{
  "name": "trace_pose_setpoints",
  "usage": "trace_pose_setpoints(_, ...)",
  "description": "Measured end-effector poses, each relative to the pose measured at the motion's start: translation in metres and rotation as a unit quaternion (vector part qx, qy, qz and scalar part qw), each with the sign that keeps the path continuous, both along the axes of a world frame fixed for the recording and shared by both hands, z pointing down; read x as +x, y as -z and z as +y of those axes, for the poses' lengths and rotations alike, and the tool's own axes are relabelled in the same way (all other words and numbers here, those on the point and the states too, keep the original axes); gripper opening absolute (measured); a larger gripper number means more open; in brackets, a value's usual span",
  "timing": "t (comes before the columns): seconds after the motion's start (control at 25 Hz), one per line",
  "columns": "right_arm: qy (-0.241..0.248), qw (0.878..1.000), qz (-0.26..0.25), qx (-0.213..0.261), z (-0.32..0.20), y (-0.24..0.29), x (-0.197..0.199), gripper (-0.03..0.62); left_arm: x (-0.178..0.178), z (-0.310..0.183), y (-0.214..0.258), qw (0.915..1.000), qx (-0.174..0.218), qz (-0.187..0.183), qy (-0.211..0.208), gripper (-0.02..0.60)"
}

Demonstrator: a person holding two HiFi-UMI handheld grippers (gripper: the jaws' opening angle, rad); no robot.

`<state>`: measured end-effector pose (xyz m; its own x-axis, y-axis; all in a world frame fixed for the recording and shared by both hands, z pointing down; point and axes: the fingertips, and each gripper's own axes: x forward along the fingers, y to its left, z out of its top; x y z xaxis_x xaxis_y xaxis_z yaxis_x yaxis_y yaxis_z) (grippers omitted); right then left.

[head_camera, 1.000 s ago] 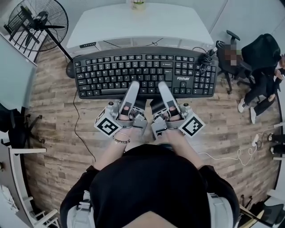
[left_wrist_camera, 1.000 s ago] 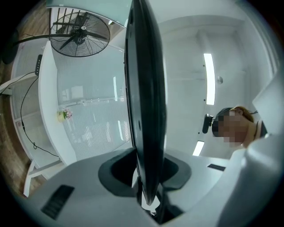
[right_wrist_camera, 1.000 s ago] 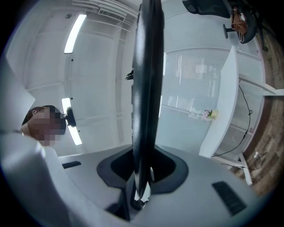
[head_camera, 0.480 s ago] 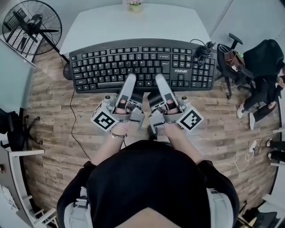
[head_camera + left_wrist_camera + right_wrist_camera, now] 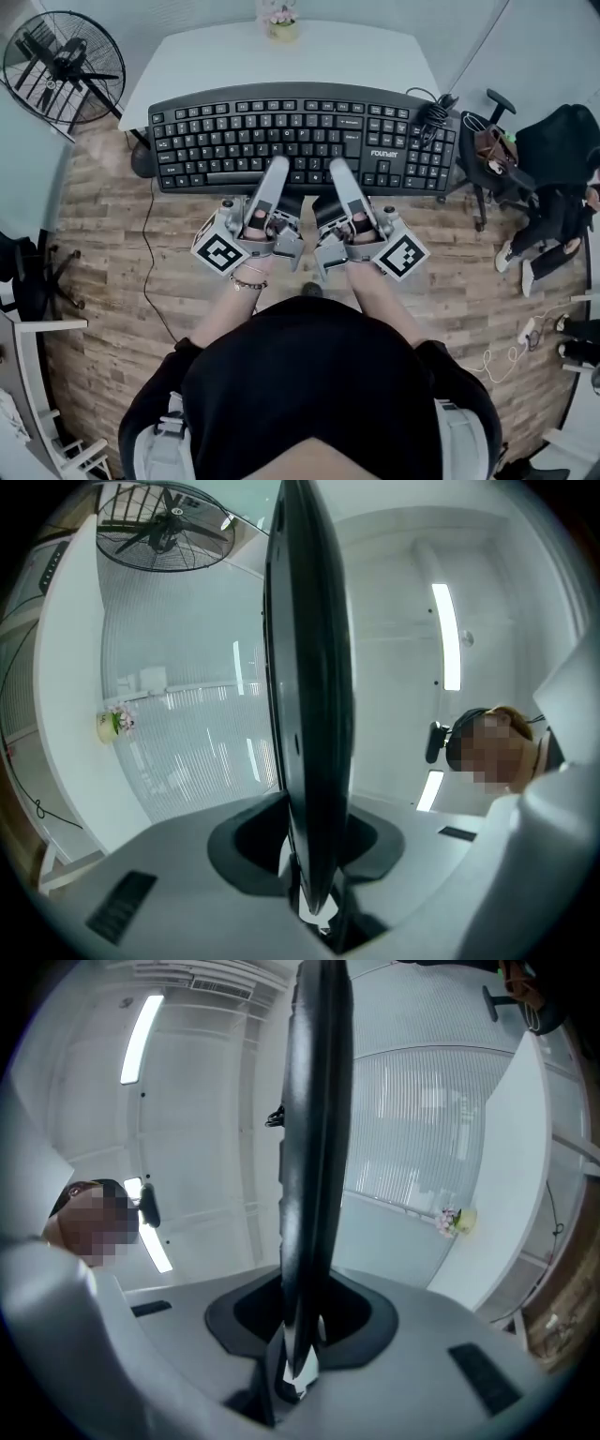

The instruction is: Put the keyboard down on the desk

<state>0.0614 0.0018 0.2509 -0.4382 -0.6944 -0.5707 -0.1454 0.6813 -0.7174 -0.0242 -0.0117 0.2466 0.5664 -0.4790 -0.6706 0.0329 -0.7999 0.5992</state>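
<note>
Wooden floor [image 5: 103, 244] runs wall to wall, and the white bench [image 5: 281, 56] stands at its far side with nearly its whole top bare, so there is plenty of room for what is coming. A standing fan [image 5: 61, 66] is off the bench's left corner and an office chair [image 5: 487, 141] off its right corner, both well apart from the landing spot.

Over the bench's near edge hangs the black keyboard [image 5: 300, 136]. It is carried in the air, keys up and roughly level, with its long side parallel to that edge. From above it covers the near rim, but I judge it is not yet resting on anything. It sits square to the bench, so it should only have to go forward and down.

Both grippers bite the keyboard's long edge on the side away from the bench. The left gripper [image 5: 277, 171] and the right gripper [image 5: 337, 169] are close together near the middle. Each one's own view shows the board edge-on between the jaws, which are clamped on it from above and below. Two grips side by side stop a long, flat thing from tipping or swinging, and holding the near edge leaves the far edge free to meet the bench first.

A coiled cable [image 5: 433, 114] rides on the keyboard's right end, above the bench's right corner. It could slide off if the board tilts.

A small flower pot [image 5: 281, 23] stands at the bench's far edge, clear of the landing area.
</note>
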Motion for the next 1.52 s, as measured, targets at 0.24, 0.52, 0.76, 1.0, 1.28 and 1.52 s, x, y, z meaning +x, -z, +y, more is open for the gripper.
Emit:
trace_pose_setpoints(0.24,0.005,1.0,0.009,0.019,0.0025,0.0004,-0.0012,0.083,-0.0009,0.0023,-0.0027,0.9999,0.014,0.003,0.005,0.101)
trace_pose_setpoints(0.52,0.014,1.0,0.005,0.021,0.0012,-0.0025,0.0009,0.083,0.0008,0.0018,-0.0046,0.9999,0.009,-0.001,0.012,0.101)
trace_pose_setpoints(0.76,0.014,1.0,0.004,0.021,0.0001,-0.0025,0.0003,0.084,0.0005,0.0016,-0.0039,0.9999,0.01,-0.007,0.012,0.101)
trace_pose_setpoints(1.0,0.005,0.999,0.009,0.033,0.0005,-0.0015,0.0011,0.084,0.001,0.0004,-0.0027,0.9996,0.016,-0.019,0.011,0.101)
trace_pose_setpoints(1.28,-0.02,0.998,0.04,0.037,-0.0011,-0.0028,0.0024,0.094,-0.0005,0.0007,0.0018,0.9988,0.024,-0.039,0.017,0.102)
trace_pose_setpoints(1.52,-0.029,0.997,0.063,0.04,-0.0036,-0.0047,0.005,0.095,0.0003,-0.0016,-0.0002,0.9972,0.031,-0.059,0.033,0.106)
